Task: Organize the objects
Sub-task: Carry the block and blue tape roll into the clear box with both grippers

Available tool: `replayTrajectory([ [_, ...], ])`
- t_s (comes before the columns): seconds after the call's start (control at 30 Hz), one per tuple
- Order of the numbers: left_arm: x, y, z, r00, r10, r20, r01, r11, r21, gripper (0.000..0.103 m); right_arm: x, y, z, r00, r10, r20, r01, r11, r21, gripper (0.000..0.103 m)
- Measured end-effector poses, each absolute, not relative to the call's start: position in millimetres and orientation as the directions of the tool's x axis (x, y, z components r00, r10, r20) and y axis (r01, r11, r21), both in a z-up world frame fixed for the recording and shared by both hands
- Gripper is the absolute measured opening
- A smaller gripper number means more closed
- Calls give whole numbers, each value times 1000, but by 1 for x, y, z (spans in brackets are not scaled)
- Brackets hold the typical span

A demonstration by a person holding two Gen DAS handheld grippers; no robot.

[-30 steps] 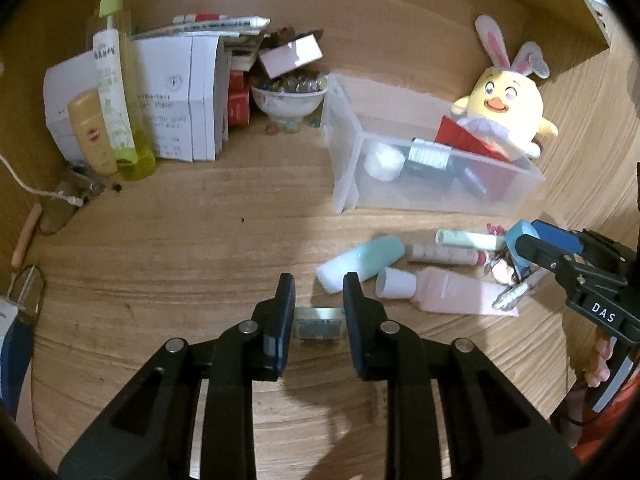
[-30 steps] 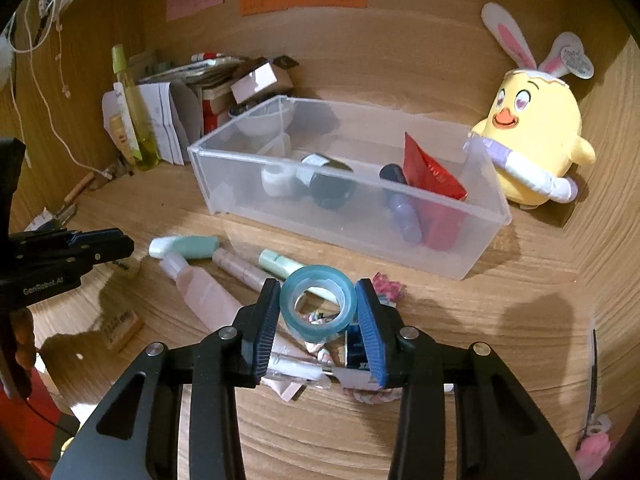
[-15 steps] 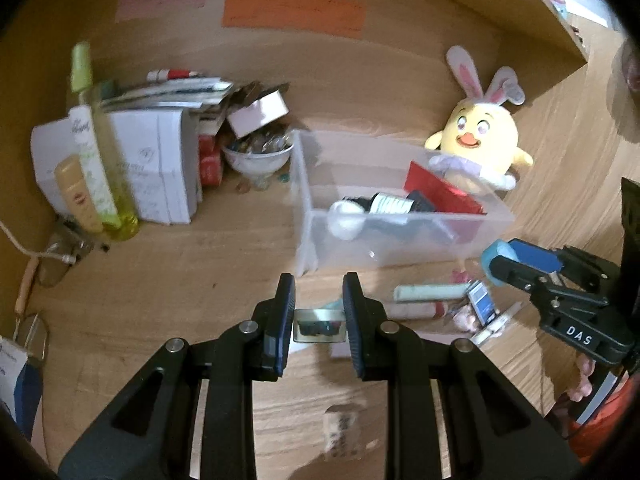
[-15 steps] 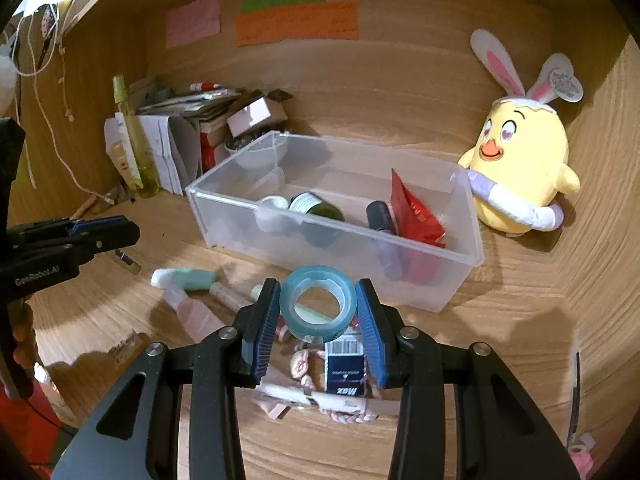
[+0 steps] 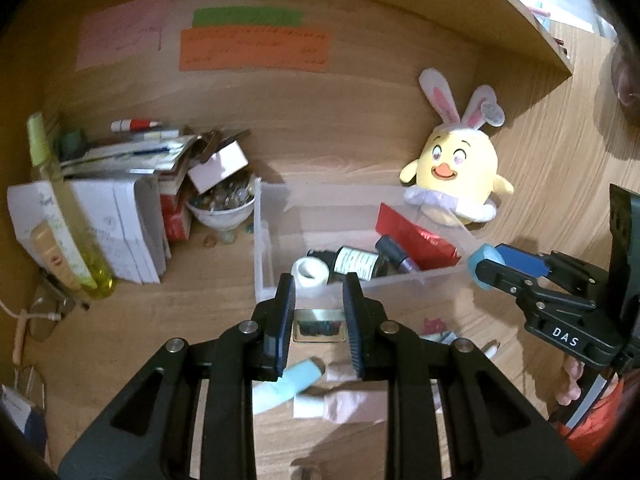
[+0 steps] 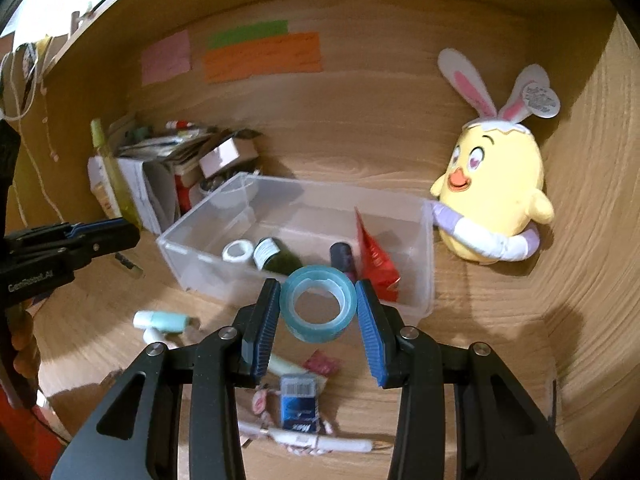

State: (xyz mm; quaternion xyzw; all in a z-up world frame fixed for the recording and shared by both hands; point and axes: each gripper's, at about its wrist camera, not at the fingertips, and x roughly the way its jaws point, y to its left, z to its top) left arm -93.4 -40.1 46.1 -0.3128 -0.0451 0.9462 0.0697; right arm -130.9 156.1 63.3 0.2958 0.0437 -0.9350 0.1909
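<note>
Each gripper carries a pick toward the clear bin (image 6: pixel 428 248) at twelve o'clock: the right gripper (image 6: pixel 318 312) clamps a blue tape roll (image 6: pixel 318 306), and the left gripper (image 5: pixel 319 322) pinches a small metallic box (image 5: pixel 319 325).

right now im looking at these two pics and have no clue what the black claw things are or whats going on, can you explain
The black claws are two hand-held grippers; a person holds one in each hand, and each carries a camera looking along its fingers.

The left camera's picture shows the left gripper clamped on a small metallic box. The other claw is visible at its right edge.

The right camera's picture shows the right gripper clamped on a roll of blue tape.

Ahead, on a wooden desk, stands a clear plastic bin already holding a dark bottle, a white roll and a red packet. A yellow plush chick sits beside it, and tubes and small items lie loose in front.
</note>
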Motion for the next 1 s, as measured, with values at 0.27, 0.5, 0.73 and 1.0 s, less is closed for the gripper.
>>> replayTrajectory([
  [0.27,-115,-32,54,-798,165,-580,-123,-986,-111,24,-152,161,72,-770,-319,-553,365,-930,28,35],
  [0.5,-141,-32,52,-780,211,-590,-140,-977,-164,24,-171,165,74,-773,-315,-550,354,-935,38,35],
  [0.73,-164,-33,37,-752,217,-622,-130,-975,-183,24,-191,167,58,-744,-309,-592,343,-937,58,35],
  [1.0,-186,-38,14,-715,212,-667,-102,-974,-200,24,-209,172,36,-704,-298,-644,323,-943,82,35],
])
